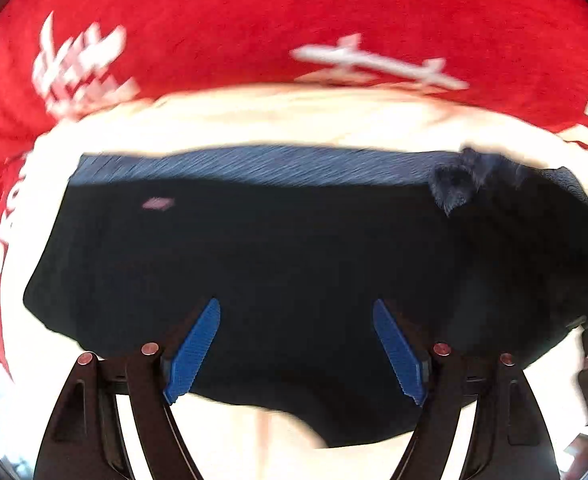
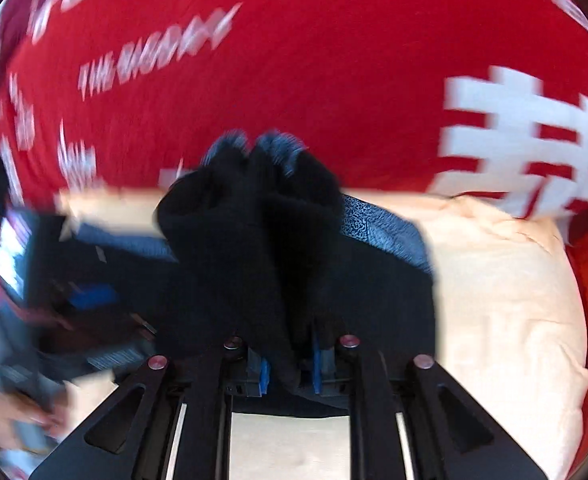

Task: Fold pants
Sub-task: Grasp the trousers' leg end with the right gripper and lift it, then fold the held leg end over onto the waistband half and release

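Note:
Dark navy pants (image 1: 277, 252) lie folded on a cream cloth (image 1: 294, 120), with a lighter blue ribbed band along their far edge. My left gripper (image 1: 296, 312) is open just above the pants' near part, with nothing between its blue pads (image 1: 197, 348). My right gripper (image 2: 287, 360) is shut on a bunched fold of the pants (image 2: 253, 232), which rises in front of the camera and hides much behind it. The left gripper shows blurred at the left of the right wrist view (image 2: 89, 300).
A red cloth with white lettering (image 1: 294, 12) covers the surface beyond the cream cloth; it also shows in the right wrist view (image 2: 314, 60). The cream cloth (image 2: 502, 288) extends to the right of the pants. Both views are motion-blurred.

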Motion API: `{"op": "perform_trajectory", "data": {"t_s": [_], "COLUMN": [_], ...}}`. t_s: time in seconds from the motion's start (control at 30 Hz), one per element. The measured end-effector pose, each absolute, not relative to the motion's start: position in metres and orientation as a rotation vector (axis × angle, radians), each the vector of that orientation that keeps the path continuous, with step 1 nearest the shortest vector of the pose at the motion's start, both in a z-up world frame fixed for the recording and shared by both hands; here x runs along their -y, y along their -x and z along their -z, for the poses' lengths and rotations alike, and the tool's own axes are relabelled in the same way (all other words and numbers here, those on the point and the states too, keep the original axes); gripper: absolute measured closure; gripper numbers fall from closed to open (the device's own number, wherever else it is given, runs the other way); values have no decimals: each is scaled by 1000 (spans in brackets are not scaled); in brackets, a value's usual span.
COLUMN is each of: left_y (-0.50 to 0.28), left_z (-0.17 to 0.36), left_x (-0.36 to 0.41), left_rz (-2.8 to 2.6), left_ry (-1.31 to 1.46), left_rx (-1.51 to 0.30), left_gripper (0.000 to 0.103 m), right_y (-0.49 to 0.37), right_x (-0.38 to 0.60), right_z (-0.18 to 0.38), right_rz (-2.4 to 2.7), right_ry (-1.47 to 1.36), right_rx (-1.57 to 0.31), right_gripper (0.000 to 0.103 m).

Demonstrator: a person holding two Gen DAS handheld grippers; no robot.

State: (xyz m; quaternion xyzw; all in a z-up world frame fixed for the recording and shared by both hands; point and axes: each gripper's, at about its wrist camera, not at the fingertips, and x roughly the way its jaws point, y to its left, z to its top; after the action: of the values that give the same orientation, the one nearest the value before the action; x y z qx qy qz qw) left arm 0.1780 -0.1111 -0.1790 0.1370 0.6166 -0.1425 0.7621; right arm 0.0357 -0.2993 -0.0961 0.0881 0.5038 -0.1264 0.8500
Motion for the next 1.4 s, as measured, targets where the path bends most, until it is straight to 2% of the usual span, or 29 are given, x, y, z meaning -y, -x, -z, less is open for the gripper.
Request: {"op": "perform_trajectory", "data": {"t_s": [0.1,0.17,0.23,0.3,0.33,0.37,0.4,0.5,0.53,0.63,0.67,0.73,0.93,0.97,1.0,1.03,1.27,1.4], "left_y": [-185,-189,-184,-176,-177,-181,-180,-178,-176,-164,-161,-160,-160,-161,-161,-160,-163,-158], "left_z": [190,192,190,188,184,179,177,181,187,214,218,219,221,217,214,211,197,196], "left_x": [77,55,40,47,48,54,59,80,86,98,97,91,83,82,80,77,58,56], "left_rz": [265,252,250,263,283,323,343,400,414,415,414,375,384,381,374,369,345,318], "left_ry": [-275,-250,-235,-223,-218,-213,-215,-220,-228,-267,-261,-263,-273,-282,-287,-284,-257,-277], "left_rx": [-1360,-1365,-1369,-1369,-1362,-1357,-1349,-1349,-1362,-1418,-1420,-1392,-1404,-1404,-1406,-1404,-1415,-1421], "left_gripper": [23,23,23,23,23,23,23,23,23,22,18,9,9,9,9,9,9,9], "right_y": [-63,-73,-67,-59,-54,-48,-48,-41,-35,-19,-14,-6,20,24,23,23,8,13], "right_x": [240,195,159,149,148,164,164,234,264,312,322,328,337,344,347,350,348,309], "right_z": [144,174,178,163,150,128,128,112,116,144,157,173,201,202,203,203,154,181], "right_rz": [300,363,333,280,243,183,183,135,147,135,135,139,198,201,204,209,145,145], "right_ry": [31,334,522,486,433,227,227,-387,-613,-1026,-1144,-1251,-1485,-1520,-1542,-1546,-1300,-1237], "right_rx": [-1187,-1251,-1232,-1223,-1217,-1222,-1222,-1207,-1171,-1103,-1085,-1071,-969,-941,-917,-901,-990,-1150], "right_gripper": [75,71,60,53,53,53,53,53,53,53,53,53,53,53,68,94,96,96]}}
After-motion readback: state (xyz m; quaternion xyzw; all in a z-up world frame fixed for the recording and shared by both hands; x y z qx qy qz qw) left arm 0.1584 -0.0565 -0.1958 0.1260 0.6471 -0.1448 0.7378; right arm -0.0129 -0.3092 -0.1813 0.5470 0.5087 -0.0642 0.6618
